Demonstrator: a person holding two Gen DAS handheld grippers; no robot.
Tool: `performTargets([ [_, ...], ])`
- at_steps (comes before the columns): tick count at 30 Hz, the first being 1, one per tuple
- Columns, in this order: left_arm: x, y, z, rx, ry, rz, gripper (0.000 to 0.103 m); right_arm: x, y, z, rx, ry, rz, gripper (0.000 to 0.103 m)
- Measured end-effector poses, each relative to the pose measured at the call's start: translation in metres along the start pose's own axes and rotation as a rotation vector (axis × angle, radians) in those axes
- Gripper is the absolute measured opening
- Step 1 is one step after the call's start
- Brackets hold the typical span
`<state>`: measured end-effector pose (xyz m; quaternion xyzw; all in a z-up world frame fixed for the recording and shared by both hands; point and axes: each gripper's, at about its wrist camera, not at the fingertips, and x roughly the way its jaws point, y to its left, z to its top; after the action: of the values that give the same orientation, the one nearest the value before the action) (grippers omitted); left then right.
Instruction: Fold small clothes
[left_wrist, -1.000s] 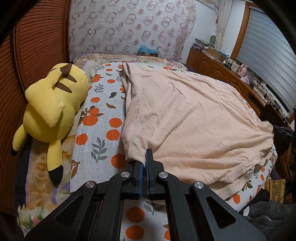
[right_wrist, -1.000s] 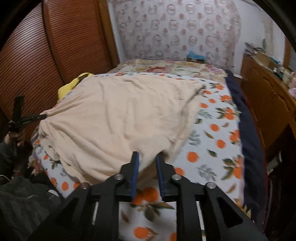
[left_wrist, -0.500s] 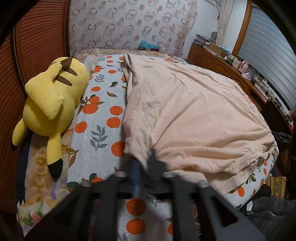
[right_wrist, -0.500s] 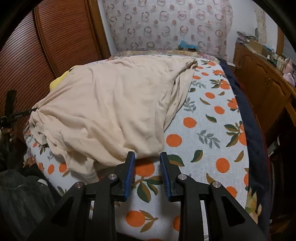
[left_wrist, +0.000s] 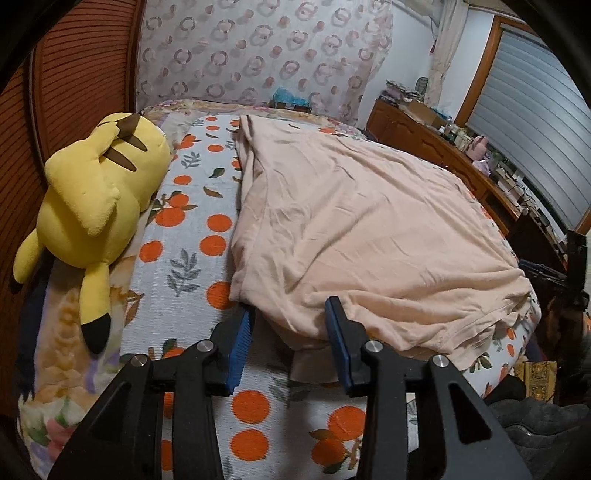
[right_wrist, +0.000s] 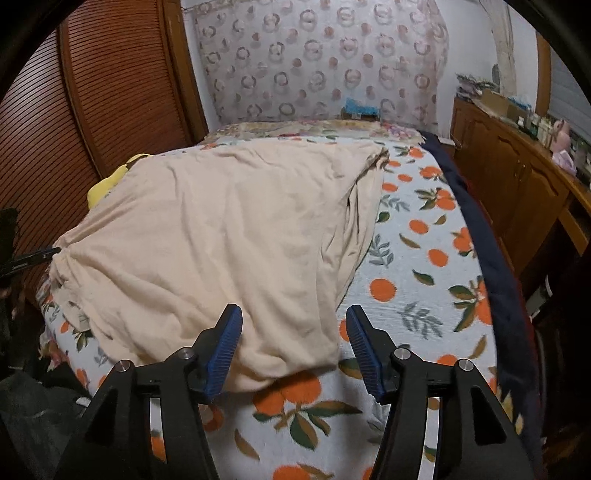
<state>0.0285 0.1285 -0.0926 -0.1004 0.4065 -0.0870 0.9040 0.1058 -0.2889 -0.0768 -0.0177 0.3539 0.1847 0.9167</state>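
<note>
A large pale peach garment (left_wrist: 362, 229) lies spread over the bed, folded over on itself, with its near hem bunched at the bed's front edge. It also shows in the right wrist view (right_wrist: 221, 243). My left gripper (left_wrist: 290, 332) is open, its blue pads on either side of the garment's near left corner, holding nothing. My right gripper (right_wrist: 291, 343) is open, its pads on either side of the garment's near right corner, which lies loose on the sheet.
The bed has an orange-print sheet (left_wrist: 184, 258) (right_wrist: 417, 280). A yellow plush toy (left_wrist: 92, 206) lies along the bed's left side by the wooden wall. A wooden dresser (right_wrist: 517, 192) with clutter stands to the right. A dark blanket edge (right_wrist: 491, 266) runs down the bed's right side.
Both grippers have opened and let go of the garment's near corners. The garment has dropped flat onto the bed, and both grippers sit lower and closer to it.
</note>
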Motion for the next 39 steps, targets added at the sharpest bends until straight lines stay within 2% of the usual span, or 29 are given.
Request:
performTargets([
  [1, 0.001, -0.001, 0.000, 0.001, 0.001, -0.003, 0.058, 0.005, 0.000, 0.001, 0.004, 0.005, -0.003, 0.060],
  [3, 0.002, -0.001, -0.001, -0.002, 0.000, -0.015, 0.077, 0.017, -0.001, 0.003, 0.014, 0.017, -0.020, 0.060],
  [7, 0.005, -0.002, -0.004, -0.010, 0.004, 0.003, 0.078, 0.025, 0.001, 0.001, 0.028, 0.042, -0.030, 0.060],
  [14, 0.010, -0.005, -0.006, -0.018, 0.012, 0.015, 0.078, 0.020, 0.008, -0.003, 0.042, 0.013, -0.020, 0.061],
  [19, 0.011, -0.006, -0.006, -0.021, 0.005, 0.010, 0.076, 0.025, 0.021, -0.001, -0.004, 0.006, -0.005, 0.060],
  [20, 0.011, -0.006, -0.006, -0.021, 0.005, 0.010, 0.076, 0.026, 0.022, 0.000, -0.007, 0.003, -0.006, 0.057],
  [21, 0.011, -0.007, -0.007, -0.021, 0.003, 0.008, 0.071, 0.028, 0.023, 0.000, -0.021, -0.001, -0.012, 0.052],
  [23, 0.011, -0.008, -0.007, -0.016, -0.002, 0.007, 0.062, 0.030, 0.026, 0.000, -0.050, -0.003, -0.024, 0.024],
  [25, 0.013, -0.010, -0.006, -0.016, -0.001, -0.010, 0.042, 0.028, 0.023, 0.000, -0.039, -0.001, 0.015, 0.013],
  [26, 0.014, -0.009, -0.006, -0.019, 0.003, -0.021, 0.034, 0.028, 0.021, 0.000, -0.032, -0.002, 0.031, 0.012],
  [27, 0.016, -0.009, -0.006, -0.023, 0.013, -0.039, 0.016, 0.025, 0.019, 0.000, -0.030, -0.009, 0.038, 0.010],
  [28, 0.017, -0.009, -0.006, -0.028, 0.019, -0.051, 0.010, 0.022, 0.017, 0.000, -0.024, -0.021, 0.048, 0.010],
  [34, -0.011, -0.015, -0.001, -0.039, -0.056, -0.068, 0.008, -0.013, -0.004, 0.006, 0.015, -0.108, 0.079, 0.009],
  [39, -0.038, -0.029, 0.003, -0.011, -0.109, -0.078, 0.007, -0.036, -0.006, 0.005, -0.011, -0.126, 0.085, 0.009],
])
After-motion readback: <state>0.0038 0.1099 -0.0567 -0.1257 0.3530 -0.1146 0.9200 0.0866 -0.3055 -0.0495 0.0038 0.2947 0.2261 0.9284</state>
